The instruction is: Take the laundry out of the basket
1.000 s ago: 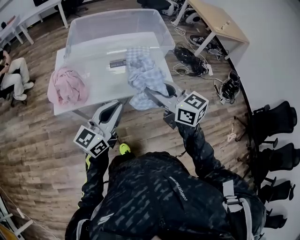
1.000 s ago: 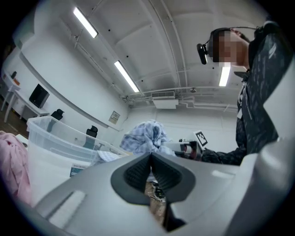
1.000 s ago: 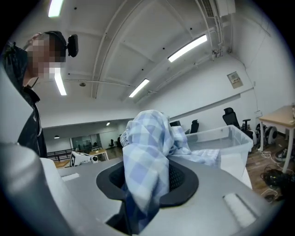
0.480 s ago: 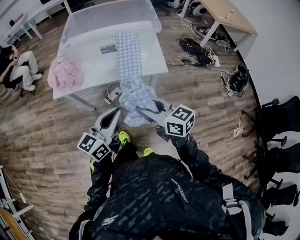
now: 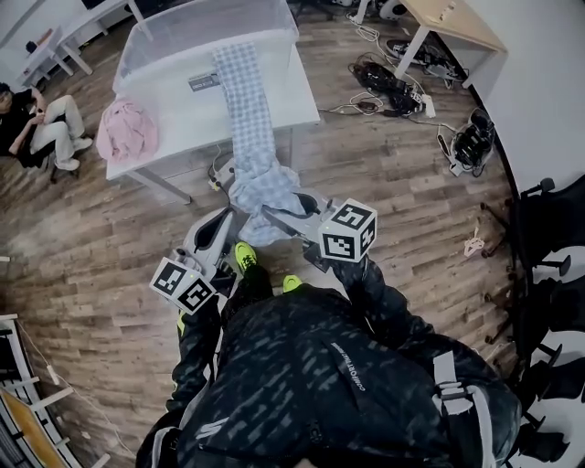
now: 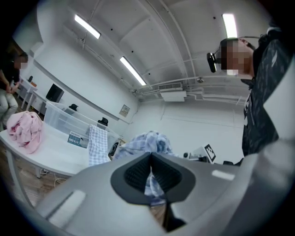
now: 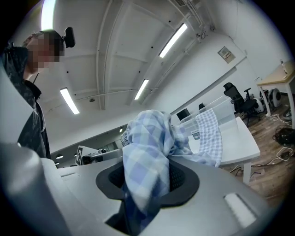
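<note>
Two grippers share one piece of laundry: the left gripper and the right gripper are both clamped on the near end of a blue checked shirt. In the left gripper view, the left gripper has its jaws nearly together on a thin fold of the shirt. In the right gripper view, the right gripper has its jaws a little apart around a thick wad of the shirt that spills over them. I judge the double grip is there so the long garment comes out as one length and does not sag to the floor. Both grippers are held level and well back from the tabletop, which draws the shirt into a band. The band runs from the basket across the tabletop, over its near edge and down to a bunch at the jaws. The far end is draped over the basket's near wall, so the shirt is not yet fully out. I cannot tell how much of it lies inside. Through the clear walls I see no other laundry in the basket, only a label on its front. A pink garment lies heaped on the tabletop's left end, well apart from the shirt, outside the basket.
</note>
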